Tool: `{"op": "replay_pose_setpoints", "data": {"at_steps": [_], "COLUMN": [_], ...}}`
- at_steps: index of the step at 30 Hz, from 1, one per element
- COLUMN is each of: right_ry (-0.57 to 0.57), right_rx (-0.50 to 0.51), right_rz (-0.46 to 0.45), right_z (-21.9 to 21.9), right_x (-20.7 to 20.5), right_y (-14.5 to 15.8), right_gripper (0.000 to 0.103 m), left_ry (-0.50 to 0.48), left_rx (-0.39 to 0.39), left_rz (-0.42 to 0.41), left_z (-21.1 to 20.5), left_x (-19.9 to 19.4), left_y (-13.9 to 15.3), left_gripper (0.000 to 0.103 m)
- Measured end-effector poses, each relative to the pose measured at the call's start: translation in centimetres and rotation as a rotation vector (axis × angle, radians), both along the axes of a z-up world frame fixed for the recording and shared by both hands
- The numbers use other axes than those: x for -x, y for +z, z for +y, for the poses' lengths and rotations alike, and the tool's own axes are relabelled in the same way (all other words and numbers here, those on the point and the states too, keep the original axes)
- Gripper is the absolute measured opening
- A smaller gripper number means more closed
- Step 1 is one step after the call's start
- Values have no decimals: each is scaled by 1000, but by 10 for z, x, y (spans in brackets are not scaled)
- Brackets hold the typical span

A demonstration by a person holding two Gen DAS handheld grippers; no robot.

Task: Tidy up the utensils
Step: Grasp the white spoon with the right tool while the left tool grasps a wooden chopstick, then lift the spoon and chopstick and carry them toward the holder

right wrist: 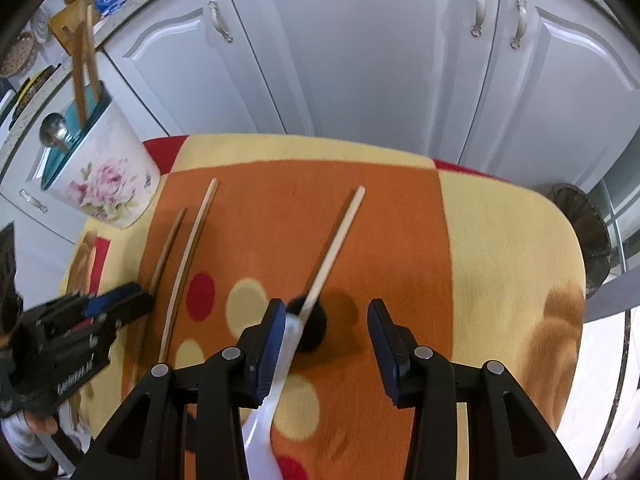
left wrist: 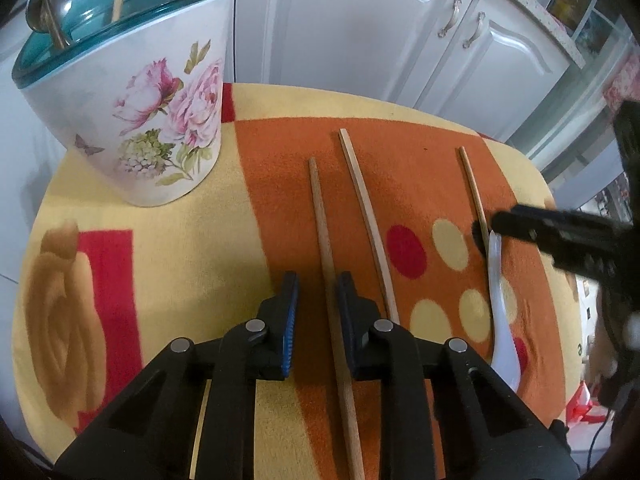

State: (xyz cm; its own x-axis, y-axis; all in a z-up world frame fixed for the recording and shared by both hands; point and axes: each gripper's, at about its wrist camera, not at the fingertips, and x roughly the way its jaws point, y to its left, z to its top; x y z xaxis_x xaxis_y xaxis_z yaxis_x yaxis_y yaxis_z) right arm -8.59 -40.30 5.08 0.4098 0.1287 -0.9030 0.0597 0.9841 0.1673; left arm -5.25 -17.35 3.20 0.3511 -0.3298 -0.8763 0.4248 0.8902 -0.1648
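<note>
A white flowered utensil holder (left wrist: 152, 120) (right wrist: 104, 184) with a teal rim stands at the cloth's far left, holding a metal spoon (left wrist: 50, 0) and wooden utensils. My left gripper (left wrist: 318, 304) (right wrist: 132, 300) is open around a round wooden stick (left wrist: 322, 220) (right wrist: 168, 248), which lies against the right finger. Beside it lies a flat curved stick (left wrist: 368, 216) (right wrist: 188, 256). My right gripper (right wrist: 328, 320) (left wrist: 500, 224) is open. A white spoon (right wrist: 276, 380) (left wrist: 502, 320) rests along its left finger. A thin stick (right wrist: 336, 240) (left wrist: 474, 188) ends on a black round thing (right wrist: 314, 332).
An orange, yellow and red cloth (left wrist: 160, 240) covers the small table. White cabinet doors (right wrist: 360, 60) stand right behind its far edge. A dark basket (right wrist: 588, 232) sits off the right side. Another pale stick (right wrist: 462, 440) lies under my right gripper.
</note>
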Motion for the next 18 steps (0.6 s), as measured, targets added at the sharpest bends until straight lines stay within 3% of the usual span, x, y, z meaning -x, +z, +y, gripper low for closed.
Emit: {"op": "replay_pose_setpoints", "data": {"at_steps": [6,11,18], "right_ry": [-33,8,111], "right_rx": [-16,19,-55], "right_rz": [27,8,6], "right_z": [-8,7,42], "right_x": [-38,-48,-29], "right_y": [-11,-12,-12], "right_gripper": [41,13,8], "left_ry": [-9,-10,-7], "left_rx": [-17,-18,-10], "left_rz": [-5,-9,-5], "left_z": [-3,-3,-3], "left_x": [2,2,1], "left_y": [-1,-2,-2], "left_gripper": [18,18,18]}}
